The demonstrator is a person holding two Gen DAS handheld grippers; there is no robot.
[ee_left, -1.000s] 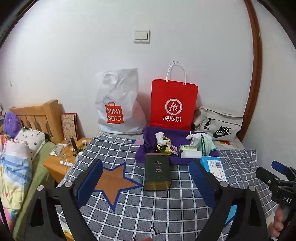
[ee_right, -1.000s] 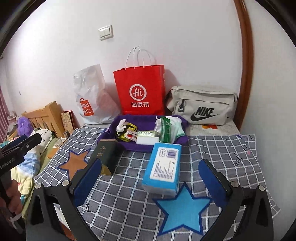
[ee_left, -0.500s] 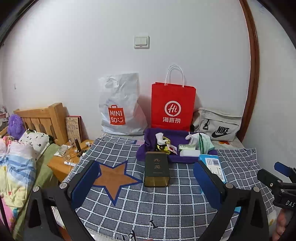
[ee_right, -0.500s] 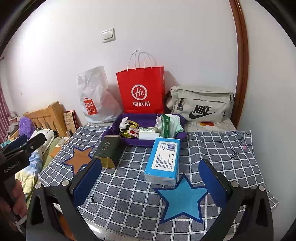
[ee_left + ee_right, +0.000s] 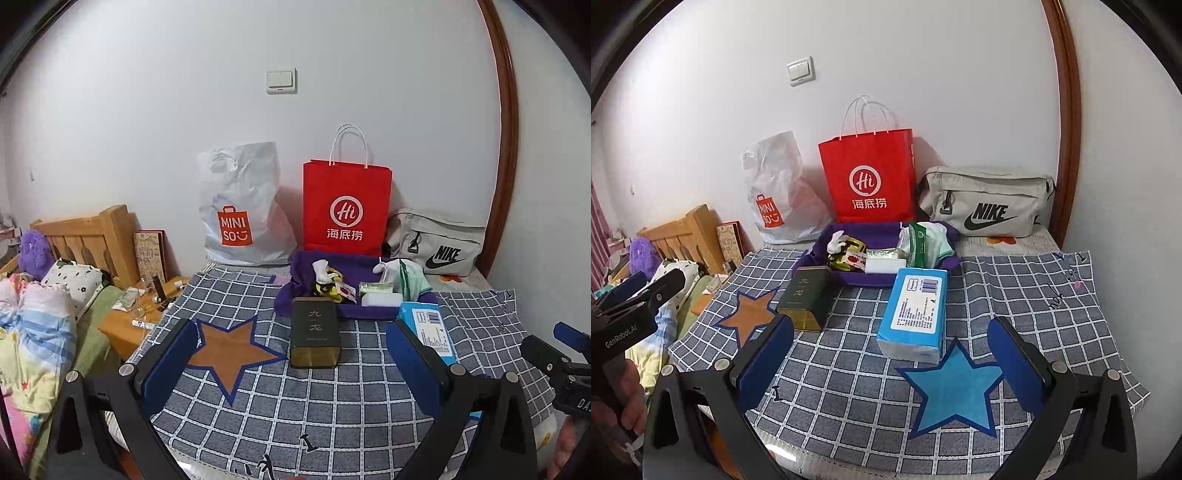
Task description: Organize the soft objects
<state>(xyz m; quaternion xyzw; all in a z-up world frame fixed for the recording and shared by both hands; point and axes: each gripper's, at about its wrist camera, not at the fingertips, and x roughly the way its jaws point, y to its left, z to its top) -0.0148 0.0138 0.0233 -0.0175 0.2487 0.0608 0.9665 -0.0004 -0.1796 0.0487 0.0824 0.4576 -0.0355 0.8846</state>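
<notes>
A dark green box [image 5: 314, 332] stands on the checked cloth [image 5: 332, 406] beside an orange star patch [image 5: 229, 354]. A blue tissue pack [image 5: 916, 314] lies just behind a blue star patch [image 5: 955, 387]. Behind both sits a purple tray [image 5: 879, 236] holding small soft packets and a green-and-white pouch [image 5: 923, 245]. My left gripper [image 5: 295, 365] is open, with nothing between its fingers, short of the green box. My right gripper [image 5: 890, 365] is open too, held back from the tissue pack.
Against the wall stand a white Miniso bag [image 5: 240, 206], a red paper bag [image 5: 345, 206] and a grey Nike pouch [image 5: 988, 201]. Left of the table are a wooden headboard [image 5: 88, 240], a cluttered bedside stand [image 5: 136, 317] and bedding [image 5: 37, 332].
Both views have pulled back slightly from the table, so the green box and tissue pack look smaller and farther. Both grippers remain open and nothing was taken hold of.
</notes>
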